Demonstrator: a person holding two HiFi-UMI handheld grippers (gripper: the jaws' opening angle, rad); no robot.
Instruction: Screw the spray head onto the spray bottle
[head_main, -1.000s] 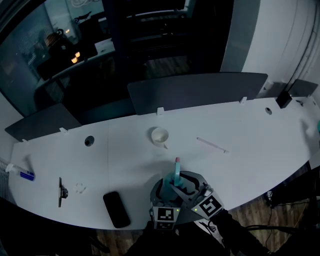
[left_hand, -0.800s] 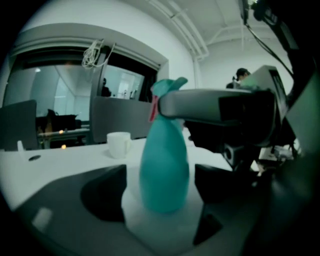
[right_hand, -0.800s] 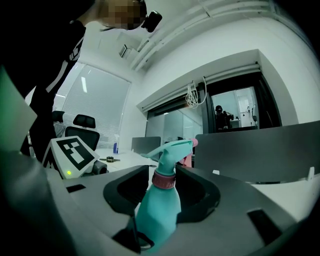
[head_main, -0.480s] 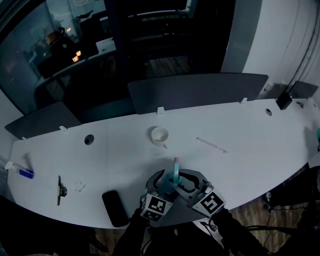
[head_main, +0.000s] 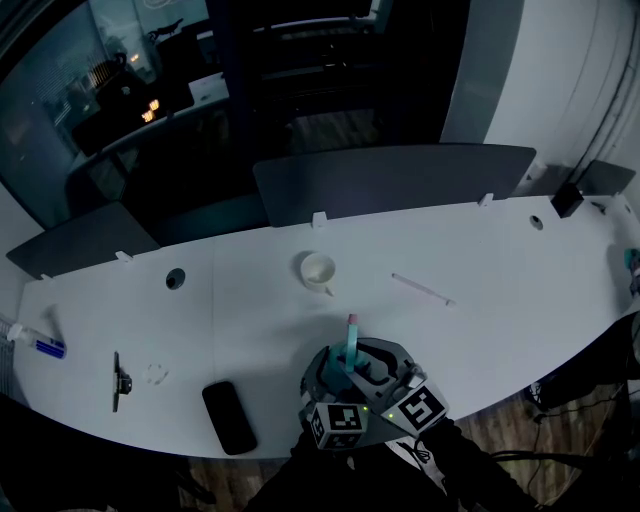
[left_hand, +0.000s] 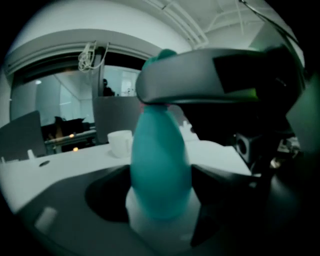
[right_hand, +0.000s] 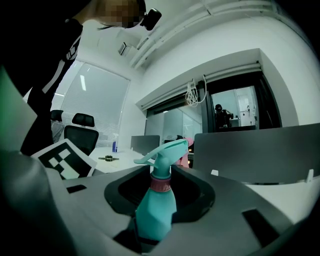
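While right gripper (head_main: 378, 372) clamps spray bottle (head_main: 350, 356) upright, lower centre, over table's (head_main: 480, 290) near edge, left gripper (head_main: 330, 378) jaws just closing, pads touching its sides; spray head (right_hand: 162, 152) on top.

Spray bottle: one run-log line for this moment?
spray bottle: upright, spray head on | right gripper: jaws grip it | left gripper: jaws just closed further, onto its body

Open tabletop (head_main: 520, 290) at right — cup (head_main: 318, 270) ahead, phone (head_main: 228, 417) at left, divider panel (head_main: 400, 180) behind
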